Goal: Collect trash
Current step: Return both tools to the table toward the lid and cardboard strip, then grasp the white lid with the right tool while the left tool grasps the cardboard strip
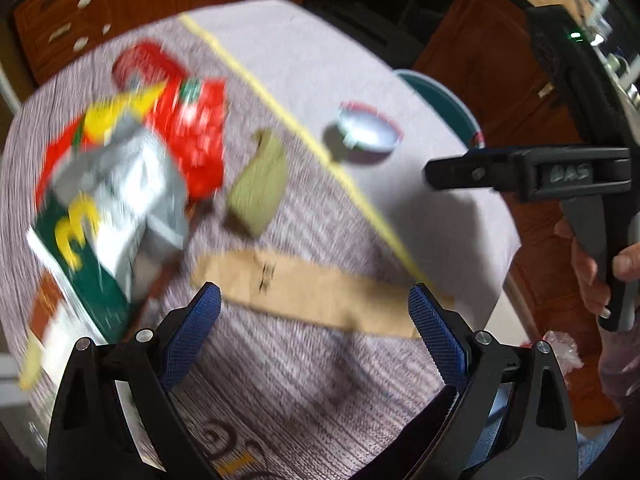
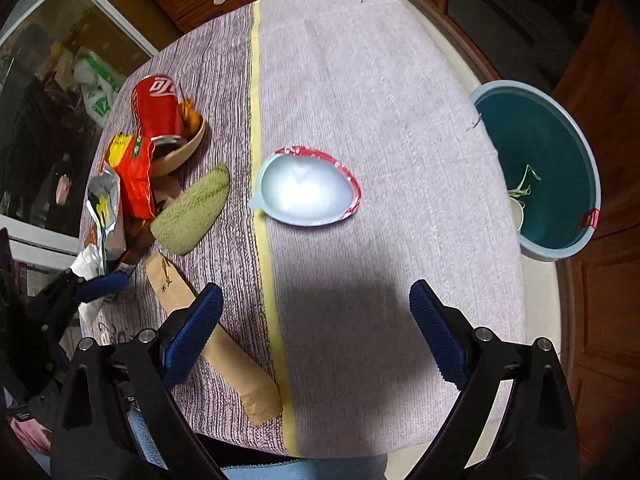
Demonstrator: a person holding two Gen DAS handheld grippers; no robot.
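Snack wrappers (image 2: pixel 132 176): lying crumpled far left of the right gripper; foil, light, crackly; pinching a raised fold looks best.
Red can (image 2: pixel 154 110): resting in a tan bowl (image 2: pixel 188 148) beyond the wrappers; thin-walled, slippery.
Left gripper (image 1: pixel 314 308): jaws standing wide apart, holding nothing; view is blurring.
Paper sleeve (image 1: pixel 312 292): lying flat just ahead between the left fingers; flimsy, needing an edge lifted.
Melon rind (image 2: pixel 192 208): sitting ahead-left; stiff, possibly wet.
Foil-lidded cup (image 2: pixel 306 186): lying straight ahead; light, rim offering a hold.
Right gripper (image 2: pixel 316 304): gaping wide, carrying nothing.
Teal bin (image 2: pixel 592 184): standing off the table's right edge.
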